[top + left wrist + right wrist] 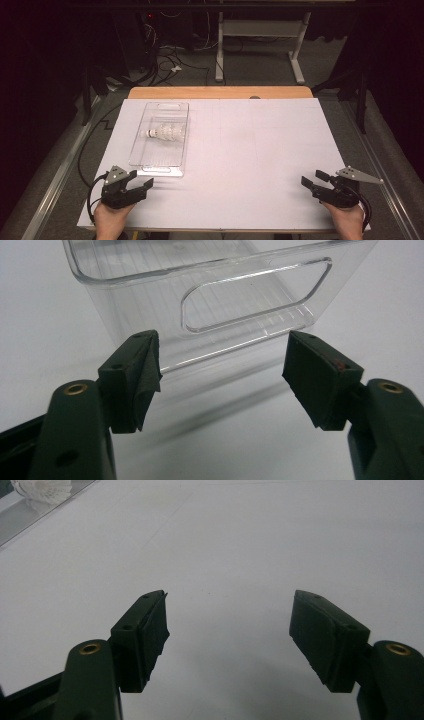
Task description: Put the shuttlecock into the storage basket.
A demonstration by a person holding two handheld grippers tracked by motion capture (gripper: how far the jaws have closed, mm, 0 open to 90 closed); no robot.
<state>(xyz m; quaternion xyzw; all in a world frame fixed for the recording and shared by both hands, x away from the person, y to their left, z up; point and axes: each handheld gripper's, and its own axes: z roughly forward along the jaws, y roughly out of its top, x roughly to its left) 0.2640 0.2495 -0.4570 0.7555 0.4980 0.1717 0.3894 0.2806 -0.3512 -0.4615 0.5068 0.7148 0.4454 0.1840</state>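
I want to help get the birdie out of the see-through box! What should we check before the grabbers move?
1. Left gripper open: ok.
2. Right gripper open: ok.
3. Both grippers holding nothing: ok.
4. Shuttlecock lying inside the clear box: ok.
5. Left gripper pointed at the box's near end: ok.
6. White table free between right gripper and box: ok.

White feathered shuttlecock [44, 491] cut off by the right gripper view's top-left corner, clear plastic rectangular tray [210, 300] cropped at the left gripper view's top edge, shuttlecock's details too small from above, both forearms cut by the bottom edge.
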